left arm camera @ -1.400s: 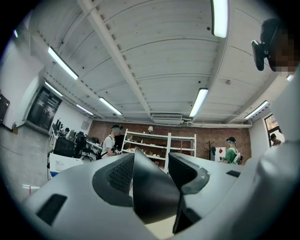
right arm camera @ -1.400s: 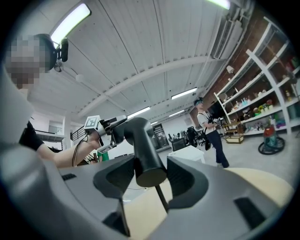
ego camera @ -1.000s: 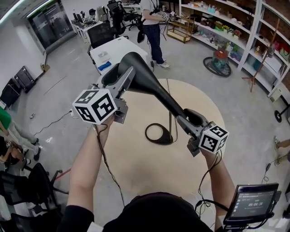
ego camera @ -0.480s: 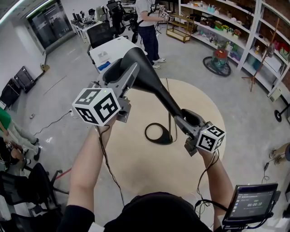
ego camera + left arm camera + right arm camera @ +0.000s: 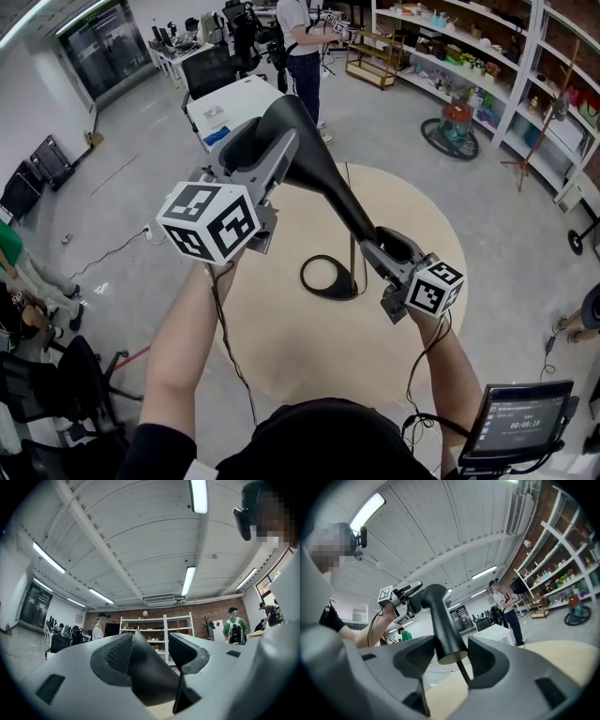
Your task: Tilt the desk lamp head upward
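Observation:
A black desk lamp stands on a round wooden table (image 5: 281,337), with a ring base (image 5: 330,278) and a thin stem (image 5: 352,248). Its cone-shaped head (image 5: 319,173) slants from upper left to lower right, wide end raised. My left gripper (image 5: 255,155) is shut on the rim of the wide end. In the left gripper view the black shade (image 5: 150,677) fills the space between the pads. My right gripper (image 5: 382,249) is shut on the narrow end of the head. In the right gripper view that narrow end (image 5: 445,630) sits between the pads, above the stem (image 5: 464,674).
A person (image 5: 302,47) stands beyond the table near a white desk (image 5: 234,108). Shelving (image 5: 469,66) lines the right wall. A small screen (image 5: 525,417) sits at lower right. Office chairs and a person in green (image 5: 9,248) are at the left.
My left gripper has risen slightly and shifted right with the wide end of the lamp head, so the head tilts up more. The right gripper has kept still.

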`<move>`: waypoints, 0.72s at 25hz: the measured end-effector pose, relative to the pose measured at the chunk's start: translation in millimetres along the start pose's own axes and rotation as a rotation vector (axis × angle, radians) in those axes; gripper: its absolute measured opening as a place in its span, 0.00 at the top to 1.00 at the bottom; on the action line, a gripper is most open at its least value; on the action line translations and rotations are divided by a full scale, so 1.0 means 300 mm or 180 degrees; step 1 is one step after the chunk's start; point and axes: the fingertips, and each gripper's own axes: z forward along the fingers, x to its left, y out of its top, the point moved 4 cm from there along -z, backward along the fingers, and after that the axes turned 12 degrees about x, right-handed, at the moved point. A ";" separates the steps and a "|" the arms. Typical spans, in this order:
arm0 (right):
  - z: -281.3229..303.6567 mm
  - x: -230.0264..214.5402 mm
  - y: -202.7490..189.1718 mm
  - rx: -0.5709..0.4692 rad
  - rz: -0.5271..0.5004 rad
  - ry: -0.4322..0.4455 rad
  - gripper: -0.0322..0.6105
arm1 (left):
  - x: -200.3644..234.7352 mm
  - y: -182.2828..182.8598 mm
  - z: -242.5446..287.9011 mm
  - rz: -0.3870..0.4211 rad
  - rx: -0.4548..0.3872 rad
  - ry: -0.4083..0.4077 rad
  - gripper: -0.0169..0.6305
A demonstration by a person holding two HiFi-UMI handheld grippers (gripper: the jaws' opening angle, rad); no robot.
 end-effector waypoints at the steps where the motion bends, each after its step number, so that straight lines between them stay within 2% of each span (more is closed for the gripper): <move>1: -0.001 -0.001 0.000 0.0002 -0.0003 0.0002 0.61 | 0.000 -0.001 0.000 -0.0005 -0.0003 -0.0005 0.61; 11: 0.002 -0.020 0.008 0.0064 0.0049 0.0061 0.62 | 0.033 -0.022 0.006 -0.0019 -0.0014 -0.0030 0.61; 18: -0.007 -0.020 0.016 0.0081 0.0087 -0.0002 0.62 | 0.059 -0.047 -0.049 -0.0144 -0.0041 0.0038 0.61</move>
